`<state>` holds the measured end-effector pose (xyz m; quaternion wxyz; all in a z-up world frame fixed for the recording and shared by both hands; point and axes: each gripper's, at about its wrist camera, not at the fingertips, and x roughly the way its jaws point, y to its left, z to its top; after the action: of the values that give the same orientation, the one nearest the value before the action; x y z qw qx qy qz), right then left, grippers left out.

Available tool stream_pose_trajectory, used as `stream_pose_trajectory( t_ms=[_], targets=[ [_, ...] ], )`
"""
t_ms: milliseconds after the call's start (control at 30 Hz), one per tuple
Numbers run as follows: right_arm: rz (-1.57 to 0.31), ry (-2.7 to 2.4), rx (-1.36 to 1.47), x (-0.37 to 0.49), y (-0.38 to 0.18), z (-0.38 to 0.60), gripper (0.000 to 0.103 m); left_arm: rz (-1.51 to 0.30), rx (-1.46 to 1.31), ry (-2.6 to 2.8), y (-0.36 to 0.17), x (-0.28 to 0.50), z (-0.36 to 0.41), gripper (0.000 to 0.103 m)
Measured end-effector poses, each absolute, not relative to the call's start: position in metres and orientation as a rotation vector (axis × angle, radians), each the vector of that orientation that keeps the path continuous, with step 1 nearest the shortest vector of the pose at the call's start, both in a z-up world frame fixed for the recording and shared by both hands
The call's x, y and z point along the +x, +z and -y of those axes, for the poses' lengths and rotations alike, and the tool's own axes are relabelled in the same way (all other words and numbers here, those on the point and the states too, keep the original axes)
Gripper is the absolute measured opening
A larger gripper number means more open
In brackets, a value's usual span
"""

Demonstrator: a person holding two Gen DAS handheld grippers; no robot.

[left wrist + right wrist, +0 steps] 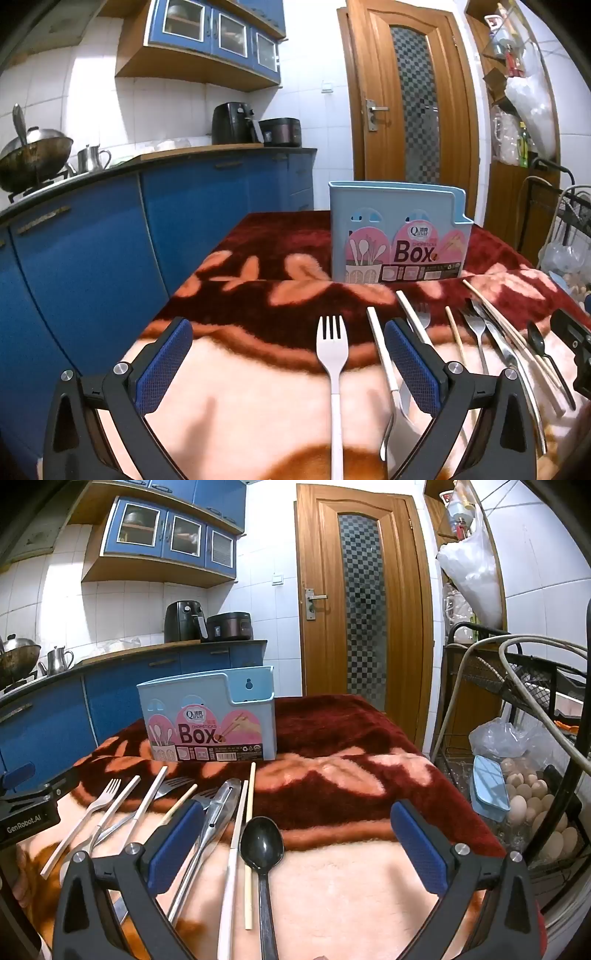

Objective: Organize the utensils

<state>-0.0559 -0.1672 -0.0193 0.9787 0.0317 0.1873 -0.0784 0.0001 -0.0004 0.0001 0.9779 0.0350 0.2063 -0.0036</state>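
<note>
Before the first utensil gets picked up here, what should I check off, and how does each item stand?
1. Left hand-held gripper open: ok.
2. White fork lies between its fingers, ungrasped: ok.
3. Right hand-held gripper open: ok.
4. Black spoon lies between its fingers, beside a chopstick: ok, though close.
5. Blue chopsticks box upright on the blanket, top open: ok.
6. Box interior has room: cannot tell.

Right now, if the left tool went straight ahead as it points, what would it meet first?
Probably the white fork, which lies between the open left tool's fingers; beyond it stands the blue box. Height above the blanket is unclear.
</note>
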Motion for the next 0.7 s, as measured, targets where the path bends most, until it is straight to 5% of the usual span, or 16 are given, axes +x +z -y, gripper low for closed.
stream_pose_trajectory(
  t_ms=[700],
  targets=[
    [-0.374,-0.158,0.06,-0.0561,-0.019,0.1663,0.103,-0.415,0.065,-0.002,0.0018,0.0011,0.0033,0.103]
  ],
)
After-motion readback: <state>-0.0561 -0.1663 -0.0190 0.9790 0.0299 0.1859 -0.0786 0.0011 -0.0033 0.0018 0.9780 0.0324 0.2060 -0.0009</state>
